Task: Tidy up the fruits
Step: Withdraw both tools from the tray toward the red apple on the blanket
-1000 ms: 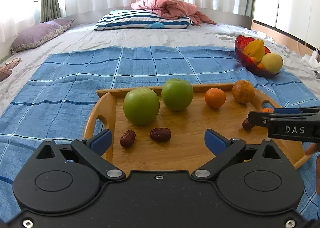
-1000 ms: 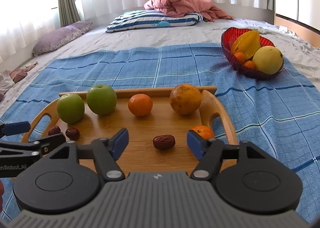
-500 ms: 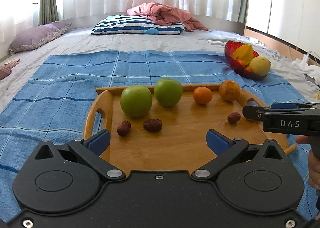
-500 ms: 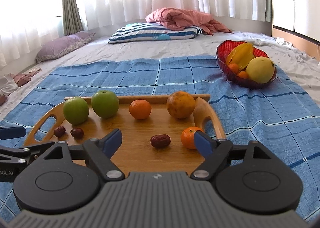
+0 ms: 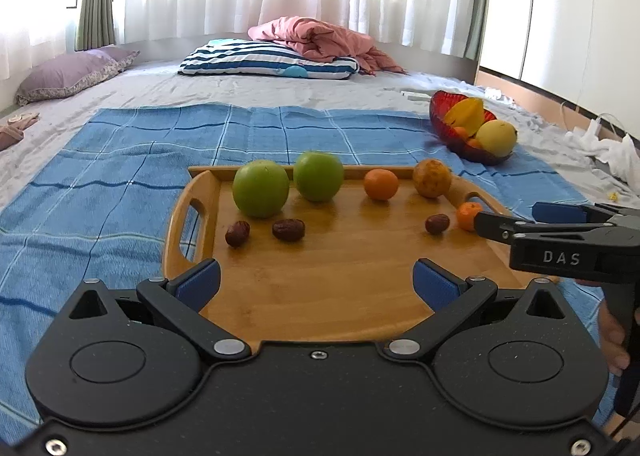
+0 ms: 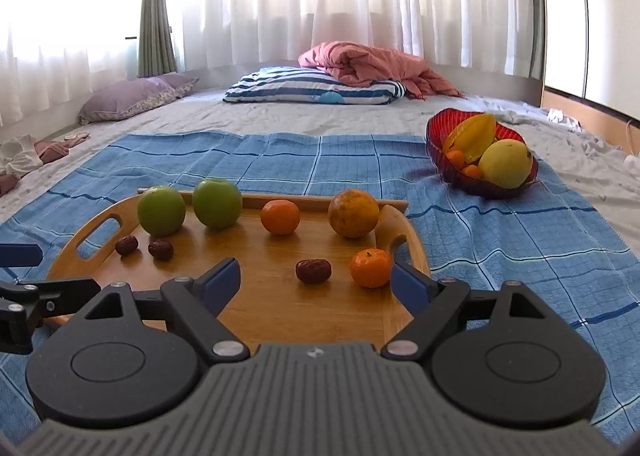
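Note:
A wooden tray (image 5: 320, 288) (image 6: 288, 312) lies on a blue checked cloth. On it stand two green apples (image 5: 261, 194) (image 6: 161, 210), an orange (image 5: 381, 185) (image 6: 280, 217), a mottled orange fruit (image 5: 431, 178) (image 6: 353, 213), a small tangerine (image 5: 469, 216) (image 6: 371, 268) and three dark dates (image 5: 288, 230) (image 6: 313, 271). My left gripper (image 5: 316, 282) is open and empty over the tray's near edge. My right gripper (image 6: 316, 282) is open and empty, just short of the tangerine and one date.
A red glass bowl (image 5: 444, 122) (image 6: 436, 148) with starfruit, a yellow fruit and small oranges stands on the cloth at the far right. A striped pillow (image 5: 268, 64), a pink quilt (image 6: 368, 66) and a purple pillow (image 5: 72, 74) lie further back on the bed.
Both grippers have drawn back and risen from the tray, so the fruit looks smaller and farther. No fruit has moved. Both grippers stay open.

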Motion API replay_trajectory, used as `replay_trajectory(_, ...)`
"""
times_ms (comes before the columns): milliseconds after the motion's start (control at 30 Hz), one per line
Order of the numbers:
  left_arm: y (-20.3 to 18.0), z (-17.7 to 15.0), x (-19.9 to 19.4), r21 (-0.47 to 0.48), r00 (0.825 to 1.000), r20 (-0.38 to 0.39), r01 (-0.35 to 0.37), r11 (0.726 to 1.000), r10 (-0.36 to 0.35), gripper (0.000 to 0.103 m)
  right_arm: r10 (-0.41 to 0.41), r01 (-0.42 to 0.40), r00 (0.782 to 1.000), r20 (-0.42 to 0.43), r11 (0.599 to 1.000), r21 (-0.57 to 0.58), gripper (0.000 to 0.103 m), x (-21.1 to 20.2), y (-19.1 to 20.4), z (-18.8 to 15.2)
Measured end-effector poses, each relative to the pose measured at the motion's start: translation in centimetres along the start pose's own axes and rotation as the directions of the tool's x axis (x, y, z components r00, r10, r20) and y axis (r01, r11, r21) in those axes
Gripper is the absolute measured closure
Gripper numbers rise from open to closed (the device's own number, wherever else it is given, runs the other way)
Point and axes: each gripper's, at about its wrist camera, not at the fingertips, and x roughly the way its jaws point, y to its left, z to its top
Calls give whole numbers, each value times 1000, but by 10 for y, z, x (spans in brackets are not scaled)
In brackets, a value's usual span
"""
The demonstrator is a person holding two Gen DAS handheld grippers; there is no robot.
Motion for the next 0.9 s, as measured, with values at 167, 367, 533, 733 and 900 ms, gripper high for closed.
replay_trajectory(167,-4,-11,-12,3,1000,6,12,1000,-12,0,-3,4,999,36,999,-37,11,-12,5,-11)
replay_trajectory(367,-8,-23,-25,-1,1000,12,26,1000,-25,0,-22,28,997,75,996,-84,11,-24,11,-28)
replay_trajectory(533,-9,-33,-35,-13,999,18,40,999,-40,0,-19,23,997,80,998,-50,10,-32,7,-37)
replay_trajectory(733,-17,-44,-40,-1,999,6,53,999,-53,0,-28,32,996,89,999,-41,9,-43,2,-50)
replay_trajectory(900,-23,-53,-42,6,998,-9,63,998,-63,0,-32,38,995,91,997,-69,9,-49,2,-62)
